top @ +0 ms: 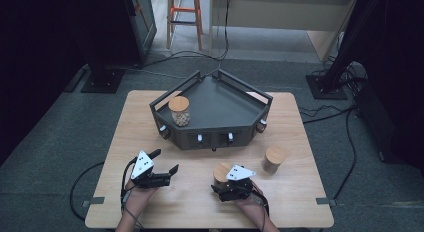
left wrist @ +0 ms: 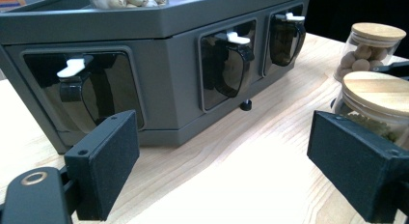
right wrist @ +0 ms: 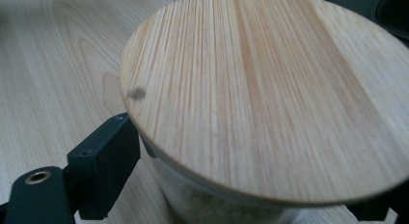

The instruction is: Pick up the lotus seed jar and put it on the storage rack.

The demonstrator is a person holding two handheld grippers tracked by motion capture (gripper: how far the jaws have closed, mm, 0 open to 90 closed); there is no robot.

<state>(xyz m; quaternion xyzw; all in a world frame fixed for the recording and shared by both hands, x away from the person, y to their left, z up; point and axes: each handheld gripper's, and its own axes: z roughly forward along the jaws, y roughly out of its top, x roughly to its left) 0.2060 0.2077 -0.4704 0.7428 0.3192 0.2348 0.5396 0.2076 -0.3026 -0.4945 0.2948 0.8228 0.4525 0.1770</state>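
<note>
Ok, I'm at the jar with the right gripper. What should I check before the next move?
1. Near jar sits between the right gripper's jaws: ok.
2. Pads pressing on the glass: cannot tell, the lid hides one side.
3. Lid on the near jar: ok, it sits flat.
4. Left gripper open and empty: ok.
5. Tray has bare floor beside the tray jar: ok.
6. Far jar stands apart from the right gripper: ok.
</note>
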